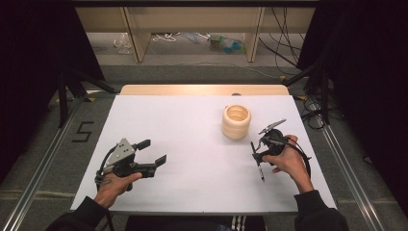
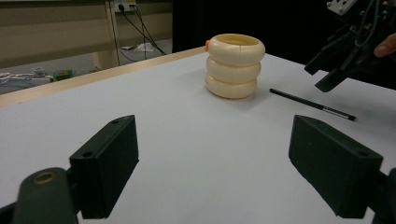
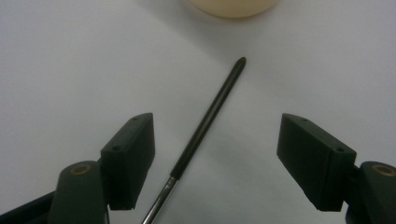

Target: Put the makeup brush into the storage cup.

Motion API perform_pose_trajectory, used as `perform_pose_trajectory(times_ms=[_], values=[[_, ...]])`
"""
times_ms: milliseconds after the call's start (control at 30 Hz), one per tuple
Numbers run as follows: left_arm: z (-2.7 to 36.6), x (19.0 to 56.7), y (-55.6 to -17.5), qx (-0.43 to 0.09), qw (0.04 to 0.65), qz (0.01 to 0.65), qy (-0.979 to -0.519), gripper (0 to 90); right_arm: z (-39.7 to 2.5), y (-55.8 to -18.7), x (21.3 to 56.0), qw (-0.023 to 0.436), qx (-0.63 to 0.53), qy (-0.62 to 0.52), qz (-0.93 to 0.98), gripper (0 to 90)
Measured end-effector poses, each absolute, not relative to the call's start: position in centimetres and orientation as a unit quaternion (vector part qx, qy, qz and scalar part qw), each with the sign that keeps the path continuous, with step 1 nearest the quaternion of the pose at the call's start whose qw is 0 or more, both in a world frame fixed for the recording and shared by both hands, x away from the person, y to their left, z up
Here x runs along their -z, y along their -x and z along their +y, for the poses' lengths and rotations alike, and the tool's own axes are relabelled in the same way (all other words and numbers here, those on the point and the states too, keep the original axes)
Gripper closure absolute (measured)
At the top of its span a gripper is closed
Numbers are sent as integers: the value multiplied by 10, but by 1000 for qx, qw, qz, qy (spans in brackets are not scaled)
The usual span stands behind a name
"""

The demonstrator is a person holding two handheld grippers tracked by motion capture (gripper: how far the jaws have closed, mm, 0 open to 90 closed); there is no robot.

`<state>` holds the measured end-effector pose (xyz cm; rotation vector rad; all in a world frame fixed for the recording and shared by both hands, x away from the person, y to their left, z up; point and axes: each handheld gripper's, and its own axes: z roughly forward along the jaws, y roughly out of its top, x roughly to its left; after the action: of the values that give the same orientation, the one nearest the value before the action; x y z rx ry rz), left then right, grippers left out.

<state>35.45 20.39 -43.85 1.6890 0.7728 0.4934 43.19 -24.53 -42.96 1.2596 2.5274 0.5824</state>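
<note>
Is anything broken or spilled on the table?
No, nothing looks broken or spilled. The cream holder stands upright, and the black pen lies flat on the white table beside it, not in it. The right gripper hangs open over the pen; the left gripper is open too.

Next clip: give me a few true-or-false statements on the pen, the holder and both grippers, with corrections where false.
1. The pen lies flat on the table. True.
2. The right gripper is shut on the pen. False: its fingers stand open on either side of it, and no contact shows.
3. The holder stands upright. True.
4. The pen is inside the holder. False: it lies beside it.
5. The left gripper holds the holder. False: it is open, well apart from it.
</note>
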Motion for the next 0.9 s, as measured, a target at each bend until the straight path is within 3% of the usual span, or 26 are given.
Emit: perform_pose_trajectory(times_ms=[433,900], values=[[203,439,-354,-207,573,330,-721,155,-236,-440,438,103,-159,-429,883,319],[203,439,-355,-205,569,325,-727,155,-230,-445,447,71,-115,-423,896,424]])
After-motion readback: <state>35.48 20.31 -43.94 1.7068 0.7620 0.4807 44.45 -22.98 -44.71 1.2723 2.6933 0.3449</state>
